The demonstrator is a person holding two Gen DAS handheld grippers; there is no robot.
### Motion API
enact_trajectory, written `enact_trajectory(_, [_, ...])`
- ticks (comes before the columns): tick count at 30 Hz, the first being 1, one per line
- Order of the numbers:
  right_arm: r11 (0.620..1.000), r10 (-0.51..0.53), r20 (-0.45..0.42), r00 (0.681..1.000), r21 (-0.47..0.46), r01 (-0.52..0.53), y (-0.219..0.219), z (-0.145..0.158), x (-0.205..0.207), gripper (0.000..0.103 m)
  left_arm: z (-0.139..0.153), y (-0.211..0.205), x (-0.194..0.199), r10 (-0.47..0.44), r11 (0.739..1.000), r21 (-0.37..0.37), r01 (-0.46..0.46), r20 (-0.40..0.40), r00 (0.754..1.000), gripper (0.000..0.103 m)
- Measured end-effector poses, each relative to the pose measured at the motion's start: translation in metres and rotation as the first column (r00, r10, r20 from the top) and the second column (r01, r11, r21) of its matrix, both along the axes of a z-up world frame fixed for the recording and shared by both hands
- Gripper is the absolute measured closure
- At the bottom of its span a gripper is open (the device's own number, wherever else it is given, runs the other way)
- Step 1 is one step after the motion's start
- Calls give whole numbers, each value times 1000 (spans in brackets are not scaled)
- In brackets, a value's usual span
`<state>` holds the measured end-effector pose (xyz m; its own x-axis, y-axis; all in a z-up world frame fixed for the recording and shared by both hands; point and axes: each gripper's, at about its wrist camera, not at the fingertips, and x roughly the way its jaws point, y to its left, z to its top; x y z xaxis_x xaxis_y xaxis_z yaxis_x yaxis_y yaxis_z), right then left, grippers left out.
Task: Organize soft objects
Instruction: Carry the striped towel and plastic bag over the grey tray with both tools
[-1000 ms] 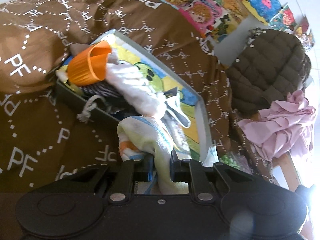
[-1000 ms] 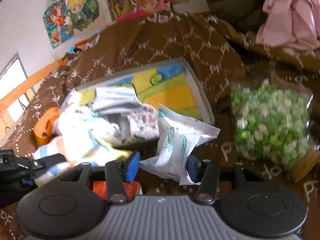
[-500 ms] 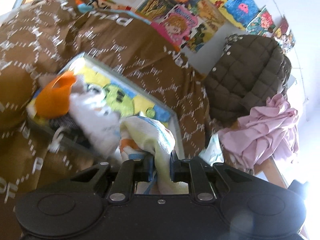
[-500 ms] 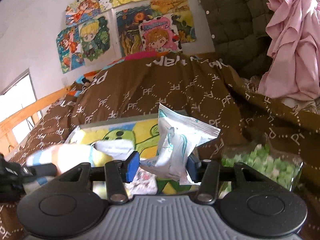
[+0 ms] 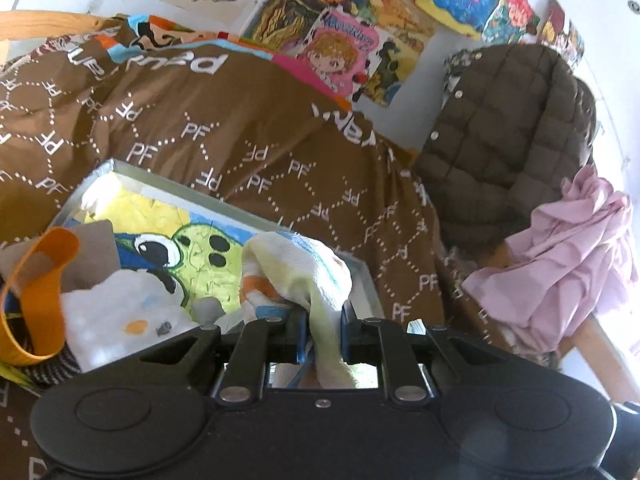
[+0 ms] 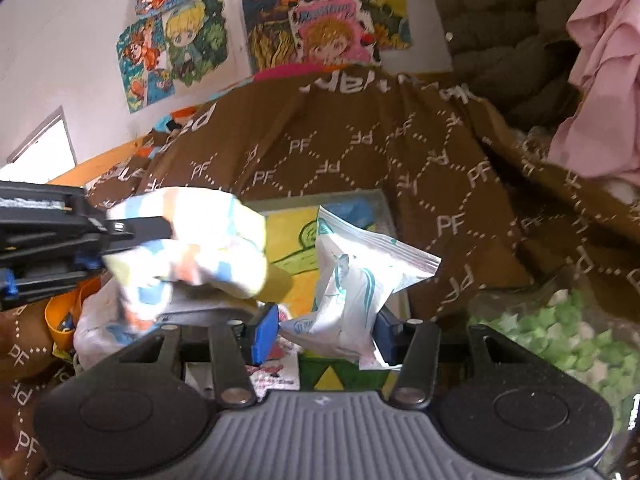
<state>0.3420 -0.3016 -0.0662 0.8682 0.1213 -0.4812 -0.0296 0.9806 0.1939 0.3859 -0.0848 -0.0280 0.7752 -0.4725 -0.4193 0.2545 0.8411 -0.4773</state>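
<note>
Gripping a pastel striped towel (image 5: 316,276) in my left tool (image 5: 323,330), I am holding it bunched between the two blue pads, which are pressing in close on the soft cloth, so that it is hanging over the near end of the shallow tray (image 5: 168,186). That tray, with a green cartoon creature painted on its yellow and blue floor, is lying on the bed's brown quilt (image 5: 248,120) printed with white letters, and I am taking it as my landmark. My right tool (image 6: 326,334) is clamping a white sealed packet (image 6: 352,280) with green print, its pads standing about halfway apart with the crinkled packet filling the gap, and the packet is sitting above the tray's near right corner. Inside the tray at its left end, an orange cup (image 5: 36,300) is lying tipped on its side beside a white fluffy cloth (image 5: 120,312), with something dark and striped just under them. To the right of the tray, on the quilt, a clear bag of green and white pieces (image 6: 560,344) is resting. Beyond the tray's far right side, a dark quilted jacket (image 5: 508,136) and a pink garment (image 5: 560,260) are hanging together, and behind the tray colourful cartoon posters (image 5: 344,48) are covering the white wall.
</note>
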Motion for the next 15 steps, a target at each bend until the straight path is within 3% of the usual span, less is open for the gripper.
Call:
enact_trajectory(9, [999,15,-58,998,-39,-17,11,-9,8,46,-19,0,9,22,998,54,-20,-48,999,85])
enact_trajectory(15, [1000,16,-86,996,-4,-16,7,-7,10,42,-23,1,10,29,999,36,-26,-84,996,84])
